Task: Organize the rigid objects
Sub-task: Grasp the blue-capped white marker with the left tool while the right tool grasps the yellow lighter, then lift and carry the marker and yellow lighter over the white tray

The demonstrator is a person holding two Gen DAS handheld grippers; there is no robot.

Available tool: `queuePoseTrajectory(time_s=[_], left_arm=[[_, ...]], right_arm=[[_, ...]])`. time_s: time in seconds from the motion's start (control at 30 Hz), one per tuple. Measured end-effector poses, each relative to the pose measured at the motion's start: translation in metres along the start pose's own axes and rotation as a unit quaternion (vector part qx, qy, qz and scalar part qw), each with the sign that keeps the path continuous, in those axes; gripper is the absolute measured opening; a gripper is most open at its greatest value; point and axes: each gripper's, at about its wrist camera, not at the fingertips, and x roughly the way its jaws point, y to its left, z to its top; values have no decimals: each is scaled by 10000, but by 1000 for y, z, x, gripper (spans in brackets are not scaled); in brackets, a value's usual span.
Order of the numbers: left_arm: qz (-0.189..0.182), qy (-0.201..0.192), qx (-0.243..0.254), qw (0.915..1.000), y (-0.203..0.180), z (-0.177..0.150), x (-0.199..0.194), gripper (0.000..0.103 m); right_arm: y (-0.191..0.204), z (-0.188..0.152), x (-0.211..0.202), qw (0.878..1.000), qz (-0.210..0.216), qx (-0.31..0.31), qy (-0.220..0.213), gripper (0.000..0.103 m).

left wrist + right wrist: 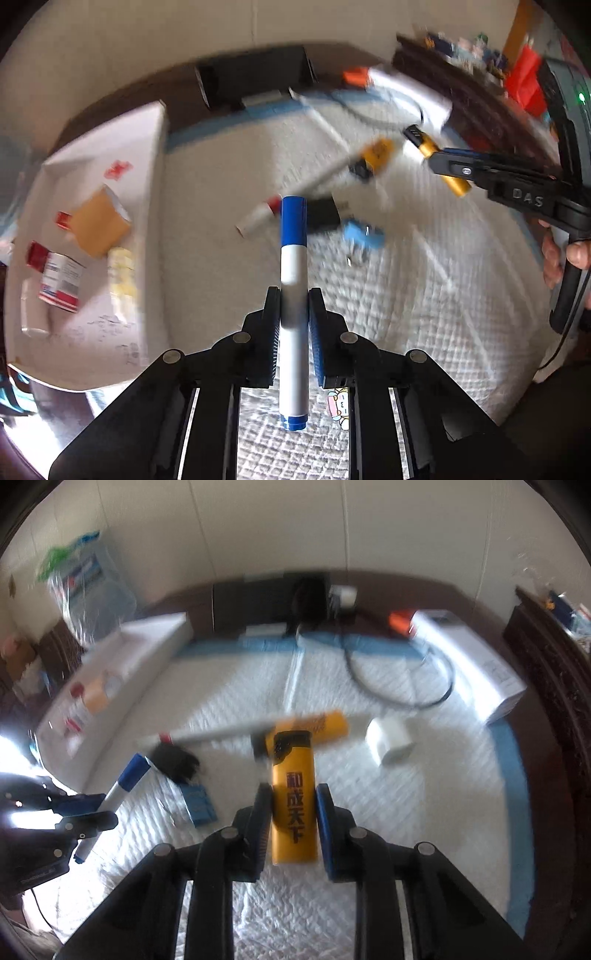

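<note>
marker (293, 266): smooth glossy plastic | lighter (293, 805): glossy yellow plastic | mat (406, 314): quilted white cloth

Lighting: bright daylight, strongest at lower left of the right wrist view (glare blows out detail). Blur: motion smear across background objects in both views. Distortion: fisheye curvature, dark vignette at corners.

A: What carries it all?
B: A surface under a white quilted pad (424, 794) edged in blue.
A: And lying on the pad?
B: A white tray (155, 229) at the left edge, a long white pen (221, 734), a black clip (175, 762), a blue clip (199, 803), a white roll (389, 738), a black cable (399, 686) and a white box (480, 664)
</note>
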Motion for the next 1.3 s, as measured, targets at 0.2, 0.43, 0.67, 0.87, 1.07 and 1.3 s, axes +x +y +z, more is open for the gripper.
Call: queuePoseTrajectory(time_s=[0.2,0.43,0.67,0.87,1.07,1.3], left_arm=[[323,-974,-317,9942,28,15,-82,14],[1039,-2175,-189,9703,71,48,-214,14],[1486,-3388,-277,9286,92,39,-317,14],[1516,-3254,-437,9323,122,15,-316,14],[1450,-3300,-552,9311,143,-3,-320,14],[1281,-3136,-673,9385,165,-12,-302,14]], right_arm=[[-3,33,-72,9942,196,243,-1033,23],[26,85,-169,9695,472,-29,-2406,23],[85,104,-244,9287,1033,-330,-3547,23],[127,100,-230,9297,1284,-444,-3425,23],[153,101,-219,9342,1390,-358,-3265,23],[181,100,-207,9411,1369,-450,-3058,23]])
